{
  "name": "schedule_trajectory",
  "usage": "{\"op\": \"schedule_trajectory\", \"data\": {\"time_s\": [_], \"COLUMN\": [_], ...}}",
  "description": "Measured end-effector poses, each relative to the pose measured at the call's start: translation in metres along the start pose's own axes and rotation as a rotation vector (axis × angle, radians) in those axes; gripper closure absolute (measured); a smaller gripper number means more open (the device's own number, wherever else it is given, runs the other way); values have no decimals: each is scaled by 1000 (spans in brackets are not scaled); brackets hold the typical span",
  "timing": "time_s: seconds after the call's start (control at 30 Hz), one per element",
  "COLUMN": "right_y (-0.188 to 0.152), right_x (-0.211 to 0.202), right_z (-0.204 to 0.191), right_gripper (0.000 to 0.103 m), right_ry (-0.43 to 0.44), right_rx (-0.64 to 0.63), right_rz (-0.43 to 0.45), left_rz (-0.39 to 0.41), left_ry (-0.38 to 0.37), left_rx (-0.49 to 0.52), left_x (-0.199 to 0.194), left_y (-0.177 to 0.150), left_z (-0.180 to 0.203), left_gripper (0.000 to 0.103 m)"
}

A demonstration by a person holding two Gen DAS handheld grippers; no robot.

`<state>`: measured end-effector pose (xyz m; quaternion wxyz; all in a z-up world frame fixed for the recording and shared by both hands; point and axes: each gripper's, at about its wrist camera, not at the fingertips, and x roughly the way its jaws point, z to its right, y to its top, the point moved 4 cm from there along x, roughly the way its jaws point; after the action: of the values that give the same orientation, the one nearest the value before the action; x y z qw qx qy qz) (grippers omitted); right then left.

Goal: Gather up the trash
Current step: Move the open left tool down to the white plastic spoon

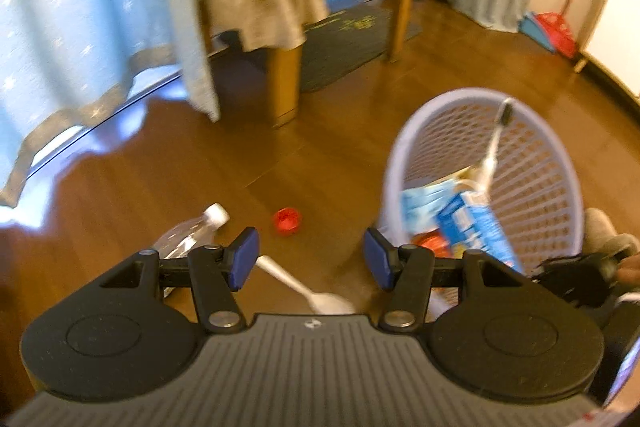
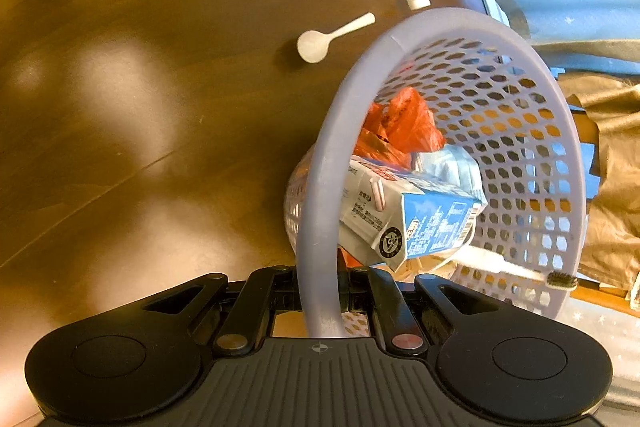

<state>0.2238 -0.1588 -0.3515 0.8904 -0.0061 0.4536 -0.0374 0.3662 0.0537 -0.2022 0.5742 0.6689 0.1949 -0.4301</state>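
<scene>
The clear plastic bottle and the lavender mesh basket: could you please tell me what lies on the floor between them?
In the left wrist view, a red bottle cap lies between bottle and basket; nearer the camera, a white plastic spoon.

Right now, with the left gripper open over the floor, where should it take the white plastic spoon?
Probably the spoon's straight handle, from above, left gripper turned so its pads close across the narrow width. It lies flat on the wooden floor; the rounded bowl offers a poorer hold.
</scene>
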Motion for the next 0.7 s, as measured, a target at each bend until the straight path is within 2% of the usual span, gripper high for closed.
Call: {"op": "schedule_trajectory", "data": {"time_s": [0.13, 0.37, 0.57, 0.7], "right_y": [-2, -3, -5, -4], "right_x": [6, 19, 36, 47], "right_z": [5, 19, 34, 41], "right_gripper": [98, 97, 97, 97], "right_ry": [-14, -28, -44, -58], "right_rx": [7, 20, 25, 10], "right_rz": [-11, -44, -78, -93], "left_rz": [-25, -66, -127, -150], "left_ry": [36, 43, 8, -25], "left_rx": [-14, -32, 16, -16], "left_x": [6, 22, 48, 66], "left_y": [-13, -36, -57, -67], "left_z": [-20, -40, -38, -33], "left_gripper": [51, 50, 49, 49]}}
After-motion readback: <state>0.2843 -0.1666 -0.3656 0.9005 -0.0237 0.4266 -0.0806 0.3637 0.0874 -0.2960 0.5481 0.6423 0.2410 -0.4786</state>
